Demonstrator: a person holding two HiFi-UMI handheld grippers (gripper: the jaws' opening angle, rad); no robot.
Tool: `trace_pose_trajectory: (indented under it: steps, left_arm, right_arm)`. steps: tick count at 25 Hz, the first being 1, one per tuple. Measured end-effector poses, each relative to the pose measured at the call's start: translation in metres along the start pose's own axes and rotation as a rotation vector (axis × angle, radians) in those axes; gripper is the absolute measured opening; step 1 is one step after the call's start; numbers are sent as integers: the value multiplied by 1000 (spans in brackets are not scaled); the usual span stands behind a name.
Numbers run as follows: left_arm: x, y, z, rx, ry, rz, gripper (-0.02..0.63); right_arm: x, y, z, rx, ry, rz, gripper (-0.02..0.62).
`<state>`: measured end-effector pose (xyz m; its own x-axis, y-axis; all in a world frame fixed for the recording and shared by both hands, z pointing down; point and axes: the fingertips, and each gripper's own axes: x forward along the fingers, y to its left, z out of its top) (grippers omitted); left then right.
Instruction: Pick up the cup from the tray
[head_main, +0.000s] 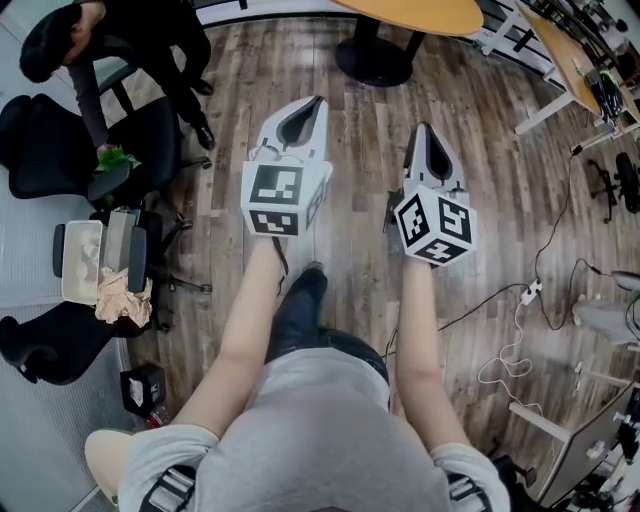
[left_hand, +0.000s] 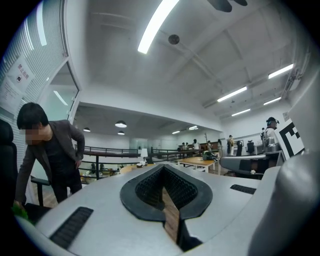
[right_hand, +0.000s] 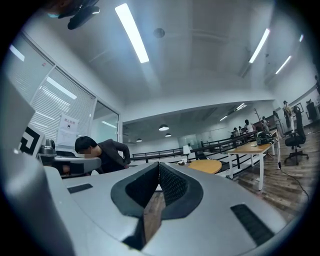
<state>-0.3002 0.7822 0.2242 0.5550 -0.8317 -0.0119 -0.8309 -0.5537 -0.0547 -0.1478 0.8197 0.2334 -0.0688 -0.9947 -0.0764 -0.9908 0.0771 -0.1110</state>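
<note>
Now both tools hang level over the wood floor (head_main: 480, 200), on the near side of the round table (head_main: 420, 14). Left gripper (head_main: 318, 102): jaws pinched together at the tips, nothing between them. Right gripper (head_main: 423, 130): same story, closed and empty. Well left of the round table, a white tray (head_main: 66, 262) sits among black office chairs (head_main: 45, 345); whether a cup lies in it, I can't tell.
</note>
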Motion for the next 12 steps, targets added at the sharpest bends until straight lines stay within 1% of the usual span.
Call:
trace_pose_trajectory:
  steps: [7, 12]
  left_arm:
    - [72, 38, 2, 4, -4, -32, 8]
    - [111, 58, 0, -2, -8, -44, 8]
  right_arm:
    - [79, -6, 1, -5, -8, -15, 8]
    - [118, -11, -3, -14, -3, -19, 8]
